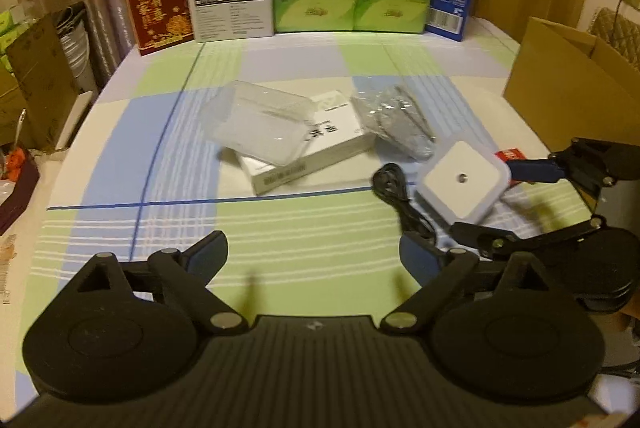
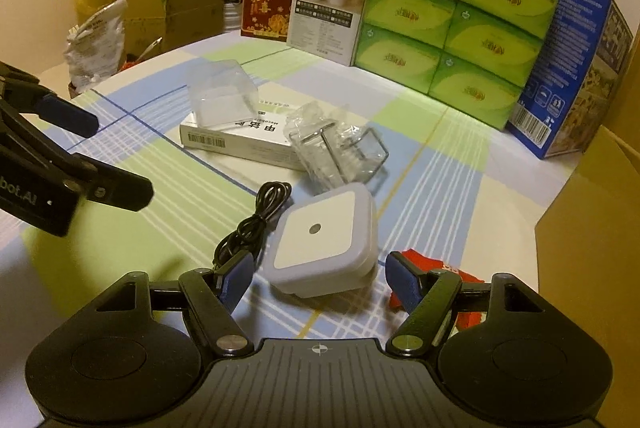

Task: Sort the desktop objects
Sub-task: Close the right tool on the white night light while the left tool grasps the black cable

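Though both spread wide, right tool flanks 1 white night-light, grips nothing; left tool over bare tabletop nr front edge.

The left gripper hangs with its jaws spread wide over the checked tablecloth. Ahead, a clear plastic box rests on a flat white carton, beside a crumpled clear bag. At right, the right gripper brackets a white square night light next to a coiled black cable.

White square night light, black cable, blue-green-white checked tablecloth.
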The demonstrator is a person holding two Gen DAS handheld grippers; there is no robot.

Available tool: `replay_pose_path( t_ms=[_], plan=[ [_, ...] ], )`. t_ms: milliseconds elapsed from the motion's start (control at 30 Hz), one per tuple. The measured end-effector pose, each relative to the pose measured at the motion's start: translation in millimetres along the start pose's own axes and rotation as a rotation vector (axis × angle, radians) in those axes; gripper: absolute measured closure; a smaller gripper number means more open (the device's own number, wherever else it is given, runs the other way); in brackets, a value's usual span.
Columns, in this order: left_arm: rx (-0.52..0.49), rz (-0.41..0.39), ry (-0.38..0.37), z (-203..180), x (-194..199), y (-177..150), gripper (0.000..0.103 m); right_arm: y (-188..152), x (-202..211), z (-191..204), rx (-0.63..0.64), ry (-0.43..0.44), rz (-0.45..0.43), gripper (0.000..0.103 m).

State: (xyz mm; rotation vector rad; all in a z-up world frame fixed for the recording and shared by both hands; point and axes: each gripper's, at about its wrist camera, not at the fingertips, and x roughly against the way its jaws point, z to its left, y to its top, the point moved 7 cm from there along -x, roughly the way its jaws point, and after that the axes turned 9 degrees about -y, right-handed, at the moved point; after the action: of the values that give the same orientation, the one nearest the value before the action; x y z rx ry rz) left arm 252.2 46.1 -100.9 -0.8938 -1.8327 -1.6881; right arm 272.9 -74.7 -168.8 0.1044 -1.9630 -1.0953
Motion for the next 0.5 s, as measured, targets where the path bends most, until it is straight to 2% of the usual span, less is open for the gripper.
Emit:
replay_pose_path(
  t_ms=[367,400,433,500],
  plan=[
    [0.014,0.007,-0.007,1.4,-3.5,-1.0,0.011,1.2,-12.7,-1.5,-0.004,-0.014,0.015,0.033],
    [0.015,0.007,-0.008,1.0,-4.1,-0.8,0.011,1.7,-12.6,-2.2,-0.011,-0.012,0.017,0.034],
    [0.016,0.007,-0.009,0.5,-4.9,-0.9,0.011,2.2,-12.4,-3.1,-0.019,-0.011,0.02,0.04],
    [0.02,0.008,-0.014,-0.6,-6.1,-0.7,0.011,3.7,-10.6,-4.3,-0.034,-0.008,0.023,0.041]
  ],
)
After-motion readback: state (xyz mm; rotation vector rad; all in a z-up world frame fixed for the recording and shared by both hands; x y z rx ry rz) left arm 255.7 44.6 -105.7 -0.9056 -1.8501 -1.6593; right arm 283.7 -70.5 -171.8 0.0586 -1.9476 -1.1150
